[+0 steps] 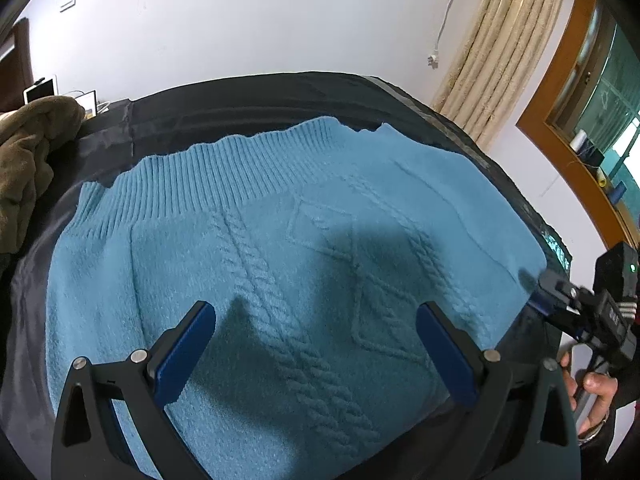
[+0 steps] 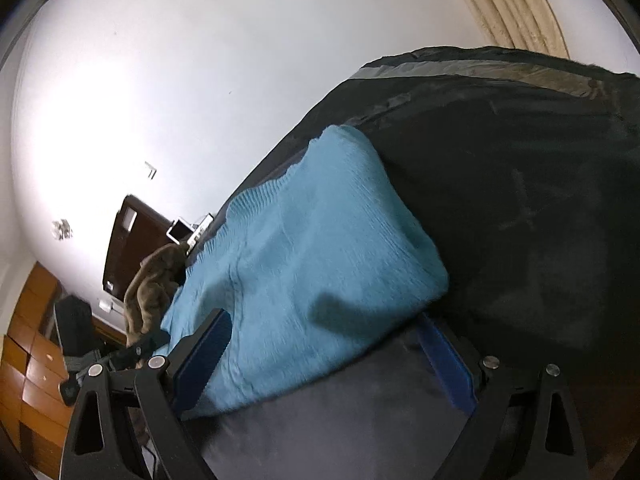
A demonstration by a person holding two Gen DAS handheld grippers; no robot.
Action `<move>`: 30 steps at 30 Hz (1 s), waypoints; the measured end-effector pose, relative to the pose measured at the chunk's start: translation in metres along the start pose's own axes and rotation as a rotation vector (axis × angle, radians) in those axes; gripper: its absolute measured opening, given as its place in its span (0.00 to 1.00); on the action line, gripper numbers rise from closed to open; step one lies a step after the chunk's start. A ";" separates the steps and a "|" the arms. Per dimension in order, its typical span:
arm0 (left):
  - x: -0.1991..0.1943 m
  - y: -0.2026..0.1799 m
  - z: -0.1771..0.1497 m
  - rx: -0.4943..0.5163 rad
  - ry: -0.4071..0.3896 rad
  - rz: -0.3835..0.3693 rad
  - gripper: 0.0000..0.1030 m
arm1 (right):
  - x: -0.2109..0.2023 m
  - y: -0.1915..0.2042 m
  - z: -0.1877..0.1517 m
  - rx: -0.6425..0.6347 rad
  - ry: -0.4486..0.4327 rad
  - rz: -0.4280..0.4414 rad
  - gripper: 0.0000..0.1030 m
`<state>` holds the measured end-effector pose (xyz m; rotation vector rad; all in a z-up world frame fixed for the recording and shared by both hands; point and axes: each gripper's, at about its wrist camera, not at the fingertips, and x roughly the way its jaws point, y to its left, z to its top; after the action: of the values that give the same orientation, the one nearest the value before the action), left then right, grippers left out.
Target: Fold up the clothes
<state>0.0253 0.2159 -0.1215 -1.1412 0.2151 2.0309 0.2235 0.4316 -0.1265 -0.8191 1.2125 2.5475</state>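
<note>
A light blue cable-knit sweater [image 1: 280,264] lies folded and flat on a dark cloth-covered surface [image 1: 104,152], ribbed hem at the far side. My left gripper [image 1: 316,332] hovers just above its near part, jaws wide open and empty. My right gripper [image 2: 324,344] is open and empty, its jaws on either side of the sweater's near right corner [image 2: 312,248]; it also shows in the left wrist view [image 1: 560,296] at the sweater's right edge, held by a hand.
A brown fleece garment [image 1: 32,152] is heaped at the far left of the surface. A white wall stands behind, with a beige curtain [image 1: 504,48] and a wooden window frame [image 1: 568,80] to the right. Wooden cabinets [image 2: 36,364] are at the left.
</note>
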 end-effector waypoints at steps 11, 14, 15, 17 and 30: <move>0.008 -0.007 0.010 0.005 -0.012 0.017 0.98 | 0.010 -0.009 0.021 0.163 -0.135 -0.009 0.88; 0.021 -0.002 0.011 -0.011 0.007 0.022 0.98 | 0.008 -0.010 0.022 0.164 -0.149 -0.033 0.88; 0.026 -0.001 0.011 -0.017 0.016 0.023 0.98 | 0.010 -0.008 0.022 0.161 -0.147 -0.029 0.88; 0.036 0.002 0.010 -0.027 0.040 0.022 0.98 | 0.014 -0.005 0.023 0.169 -0.141 0.005 0.88; 0.042 -0.009 -0.003 0.036 -0.003 0.049 0.99 | 0.018 -0.010 0.040 0.198 -0.193 0.100 0.88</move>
<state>0.0212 0.2433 -0.1543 -1.1207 0.2801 2.0628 0.1972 0.4676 -0.1226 -0.4695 1.4434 2.4615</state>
